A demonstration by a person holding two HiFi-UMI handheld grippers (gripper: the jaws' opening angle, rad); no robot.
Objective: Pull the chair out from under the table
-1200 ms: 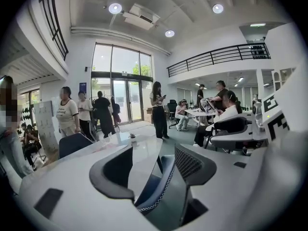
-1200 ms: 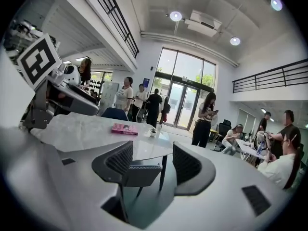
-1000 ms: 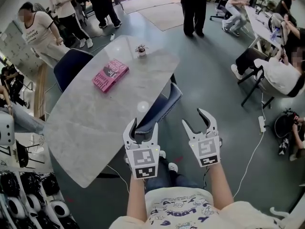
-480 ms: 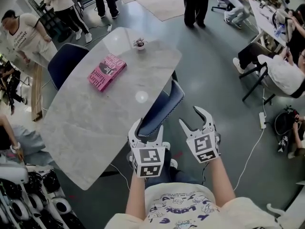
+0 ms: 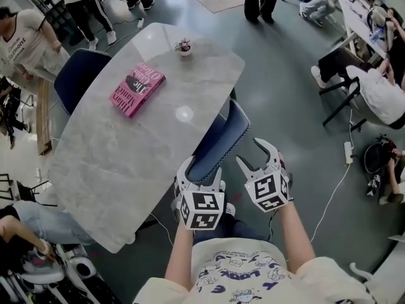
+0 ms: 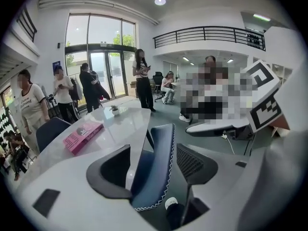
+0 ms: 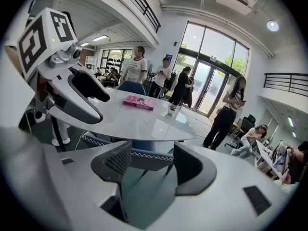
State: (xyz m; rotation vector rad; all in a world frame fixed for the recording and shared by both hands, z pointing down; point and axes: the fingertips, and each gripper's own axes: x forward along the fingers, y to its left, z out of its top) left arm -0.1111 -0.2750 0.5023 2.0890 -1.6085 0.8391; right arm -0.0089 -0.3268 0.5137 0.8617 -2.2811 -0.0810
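Observation:
A dark blue chair (image 5: 219, 139) with white stitched edging stands tucked under the right edge of the grey marble table (image 5: 120, 163). My left gripper (image 5: 201, 170) is at the near end of the chair back. Its jaws are opening and stand on either side of the chair back (image 6: 156, 165), and the pads do not press on it. My right gripper (image 5: 256, 154) hangs open just right of the chair, with nothing between its fingers. In the right gripper view the chair back (image 7: 144, 154) shows a little beyond the right gripper (image 7: 151, 166).
A pink book (image 5: 137, 88) and a small potted plant (image 5: 183, 46) lie on the table. A second blue chair (image 5: 76, 81) stands at its far side. People stand and sit all around. A white cable (image 5: 335, 195) and a power strip (image 5: 347, 152) lie on the floor at right.
Both grippers have sunk and moved toward the chair. The left jaws have opened wider and now straddle the near end of the chair back.

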